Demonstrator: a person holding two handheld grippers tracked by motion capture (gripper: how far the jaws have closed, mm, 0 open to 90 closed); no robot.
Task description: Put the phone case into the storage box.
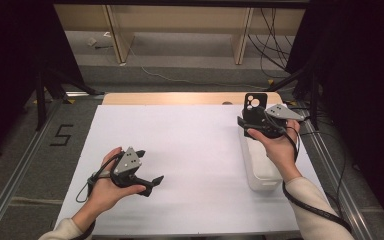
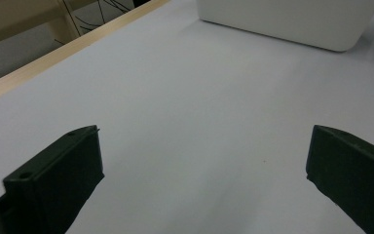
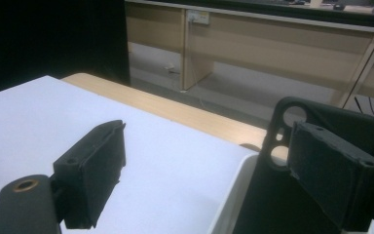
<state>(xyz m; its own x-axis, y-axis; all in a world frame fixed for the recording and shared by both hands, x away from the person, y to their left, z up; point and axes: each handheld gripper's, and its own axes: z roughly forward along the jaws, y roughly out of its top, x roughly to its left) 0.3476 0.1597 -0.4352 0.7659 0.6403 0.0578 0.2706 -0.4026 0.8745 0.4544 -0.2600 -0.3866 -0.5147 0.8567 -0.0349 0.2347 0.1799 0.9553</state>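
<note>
A black phone case with round camera cutouts stands upright at the far end of a white bin on the right of the table. My right gripper hovers over that end of the bin, jaws wide open. In the right gripper view the phone case rises just behind the right jaw, inside the bin's rim; nothing lies between the fingers of the right gripper. My left gripper is held low at the front left, open and empty. In its own view the left gripper faces bare table.
A white sheet covers the table, with a wooden strip along the far edge. The white bin sits ahead of the left gripper. Shelving legs and cables lie on the floor beyond. Metal rails run along both table sides.
</note>
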